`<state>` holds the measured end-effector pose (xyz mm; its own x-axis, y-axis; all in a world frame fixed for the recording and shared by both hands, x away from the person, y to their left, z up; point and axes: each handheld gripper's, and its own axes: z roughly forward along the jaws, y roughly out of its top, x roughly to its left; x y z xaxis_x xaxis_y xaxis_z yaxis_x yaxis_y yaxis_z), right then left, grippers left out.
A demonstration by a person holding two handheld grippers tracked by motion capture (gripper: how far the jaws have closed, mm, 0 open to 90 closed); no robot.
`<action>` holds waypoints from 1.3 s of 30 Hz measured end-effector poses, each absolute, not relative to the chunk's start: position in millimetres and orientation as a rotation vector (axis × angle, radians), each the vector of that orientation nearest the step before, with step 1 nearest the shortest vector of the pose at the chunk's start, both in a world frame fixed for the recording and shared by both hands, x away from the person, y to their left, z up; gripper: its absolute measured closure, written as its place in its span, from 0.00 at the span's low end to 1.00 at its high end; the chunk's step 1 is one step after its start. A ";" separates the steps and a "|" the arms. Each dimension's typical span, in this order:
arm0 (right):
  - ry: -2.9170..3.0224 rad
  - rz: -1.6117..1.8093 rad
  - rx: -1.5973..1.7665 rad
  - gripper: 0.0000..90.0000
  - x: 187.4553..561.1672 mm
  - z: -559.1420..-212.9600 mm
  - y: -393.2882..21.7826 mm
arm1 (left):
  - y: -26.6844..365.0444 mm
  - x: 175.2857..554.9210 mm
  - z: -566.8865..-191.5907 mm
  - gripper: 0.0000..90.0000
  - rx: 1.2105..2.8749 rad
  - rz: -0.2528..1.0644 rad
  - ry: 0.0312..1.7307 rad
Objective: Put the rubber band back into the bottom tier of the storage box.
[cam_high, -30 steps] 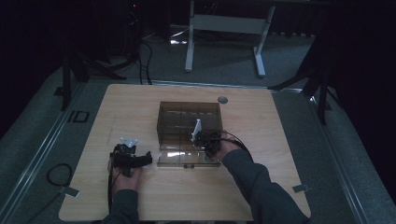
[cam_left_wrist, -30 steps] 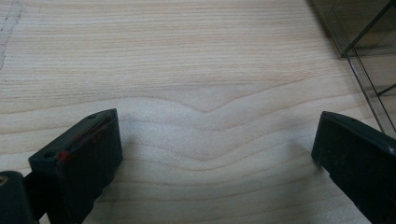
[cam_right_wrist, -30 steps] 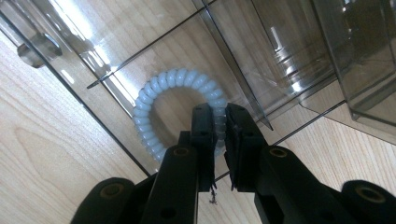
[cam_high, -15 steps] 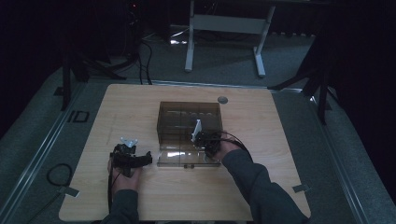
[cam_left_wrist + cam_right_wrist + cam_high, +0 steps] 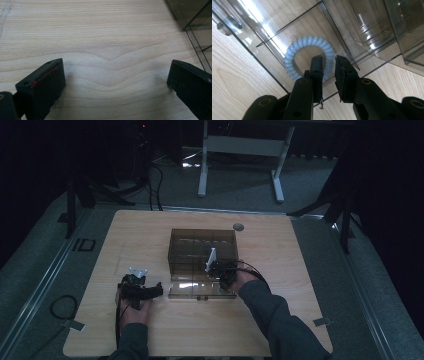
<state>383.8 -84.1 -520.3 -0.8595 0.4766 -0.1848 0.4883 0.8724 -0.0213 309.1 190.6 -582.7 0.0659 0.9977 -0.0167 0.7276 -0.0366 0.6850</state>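
Observation:
A pale blue spiral hair tie (image 5: 307, 41) lies flat on the clear, smoky flap (image 5: 287, 32) in front of the box (image 5: 200, 245). My right gripper (image 5: 329, 62) hangs just over the ring's near side. Its jaws have just been opening and stand a narrow gap apart; the ring's edge sits under that gap, and the pads do not press on it. In the high view the right gripper (image 5: 220, 269) is at the box's front right corner. My left gripper (image 5: 112, 72) rests low over bare wood with its jaws wide open and nothing between them, left of the box (image 5: 157, 289).
The smoky box has inner dividers (image 5: 362, 27) and a hinged flap (image 5: 200, 291) lying on the wooden table (image 5: 280, 250). A round grommet (image 5: 238, 226) sits near the far edge. A metal frame (image 5: 240, 150) stands on the floor beyond.

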 end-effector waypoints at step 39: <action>2.866 0.282 0.825 0.56 341.6 -476.6 -134.9 | 190.7 309.0 -582.5 0.02 1.820 0.660 1.715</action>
<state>341.6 -134.9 -476.6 -0.8385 0.5377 -0.0878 0.5103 0.8316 0.2192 309.0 190.7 -582.5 0.0663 0.9976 -0.0172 0.7285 -0.0366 0.6840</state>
